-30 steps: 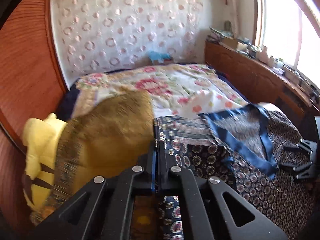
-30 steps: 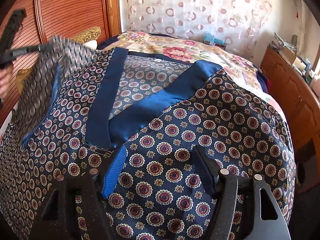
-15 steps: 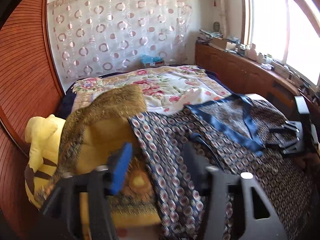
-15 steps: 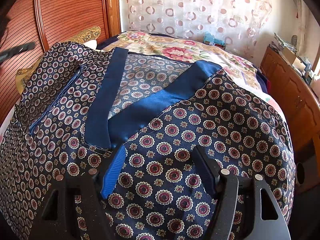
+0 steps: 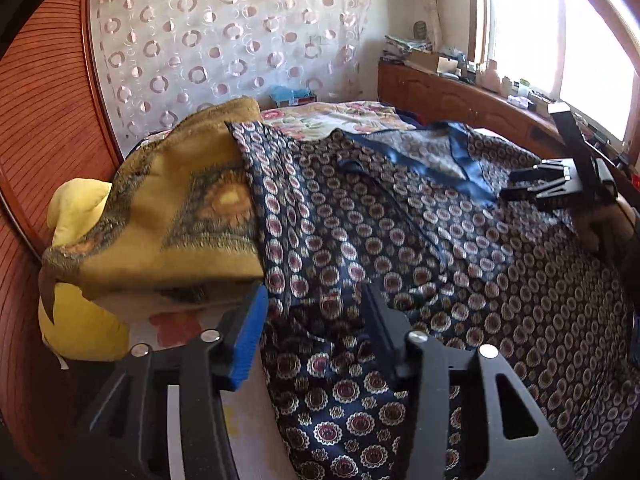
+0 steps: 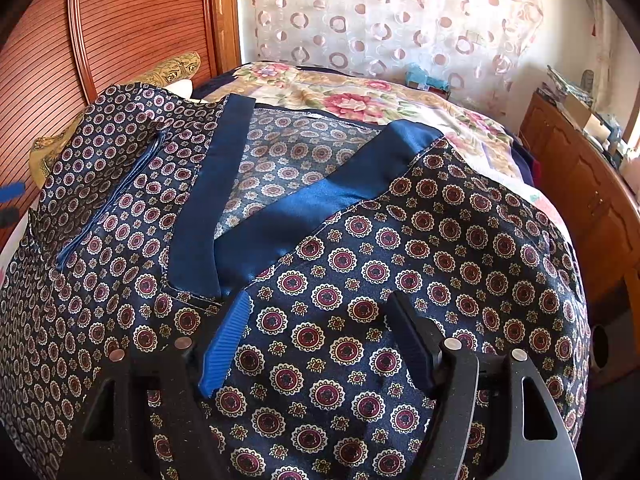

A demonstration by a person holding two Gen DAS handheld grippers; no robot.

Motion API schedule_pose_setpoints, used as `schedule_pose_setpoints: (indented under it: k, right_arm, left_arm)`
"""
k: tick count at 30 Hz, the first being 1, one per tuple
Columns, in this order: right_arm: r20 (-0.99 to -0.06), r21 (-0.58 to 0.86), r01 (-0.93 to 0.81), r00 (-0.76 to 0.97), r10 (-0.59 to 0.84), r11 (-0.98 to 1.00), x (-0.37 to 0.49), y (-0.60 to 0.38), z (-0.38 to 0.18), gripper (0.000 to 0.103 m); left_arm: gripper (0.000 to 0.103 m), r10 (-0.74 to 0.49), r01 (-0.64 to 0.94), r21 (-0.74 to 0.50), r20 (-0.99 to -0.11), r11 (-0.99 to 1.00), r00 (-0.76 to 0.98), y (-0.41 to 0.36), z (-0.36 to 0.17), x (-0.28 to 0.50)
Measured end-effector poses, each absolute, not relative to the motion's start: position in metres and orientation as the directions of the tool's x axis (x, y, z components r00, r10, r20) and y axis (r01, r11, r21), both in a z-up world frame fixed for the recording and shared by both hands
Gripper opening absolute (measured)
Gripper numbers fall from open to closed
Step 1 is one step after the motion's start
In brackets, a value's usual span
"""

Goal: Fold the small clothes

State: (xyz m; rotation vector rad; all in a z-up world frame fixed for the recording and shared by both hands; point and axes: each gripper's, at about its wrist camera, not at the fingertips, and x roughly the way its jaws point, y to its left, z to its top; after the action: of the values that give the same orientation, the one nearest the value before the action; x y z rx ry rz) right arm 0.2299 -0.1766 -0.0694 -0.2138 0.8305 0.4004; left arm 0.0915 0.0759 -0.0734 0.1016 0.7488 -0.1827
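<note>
A navy patterned garment (image 5: 440, 260) with a blue satin collar band (image 6: 304, 204) lies spread on the bed. Its sleeve (image 6: 112, 152) lies folded in over the body on the left. My left gripper (image 5: 314, 296) is low at the garment's left edge; its jaws are closing, with rumpled fabric between them, and the pads do not press on it. My right gripper (image 6: 318, 312) stands open just above the flat front panel below the collar, holding nothing. It also shows at the right in the left wrist view, right gripper (image 5: 536, 184), with a hand behind it.
A gold patterned cushion (image 5: 180, 208) and a yellow plush toy (image 5: 76, 216) sit left of the garment against the wooden headboard (image 6: 120, 20). The floral bedspread (image 6: 340, 96) lies beyond. A wooden cabinet (image 6: 580, 184) with clutter runs along the right under the window.
My left gripper let go of the raised sleeve, which dropped onto the garment. It opened wide, sank toward the garment's left edge, and its jaws have narrowed. The right gripper kept still.
</note>
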Motion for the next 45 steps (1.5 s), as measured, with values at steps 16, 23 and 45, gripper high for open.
schedule_pose_setpoints:
  k: [16,23,45]
  right_arm:
    - [-0.752,-0.029,-0.427,0.606,0.262,0.904,0.23,-0.177,-0.069,0.073]
    - [-0.752,-0.029,-0.427,0.605,0.262,0.904,0.23,-0.177,-0.07,0.073]
    - [-0.751,-0.029,-0.428,0.605,0.263,0.903,0.231,-0.177,-0.07,0.073]
  left_arm:
    - [0.007,-0.12,0.221,0.066,-0.674,0.973,0.729,0.074,-0.082,0.071]
    - [0.007,-0.151,0.27,0.064,-0.696,0.961,0.702,0.061,-0.082,0.051]
    - [0.036,-0.131,0.184,0.009,-0.666,0.983,0.734,0.074,-0.08,0.083]
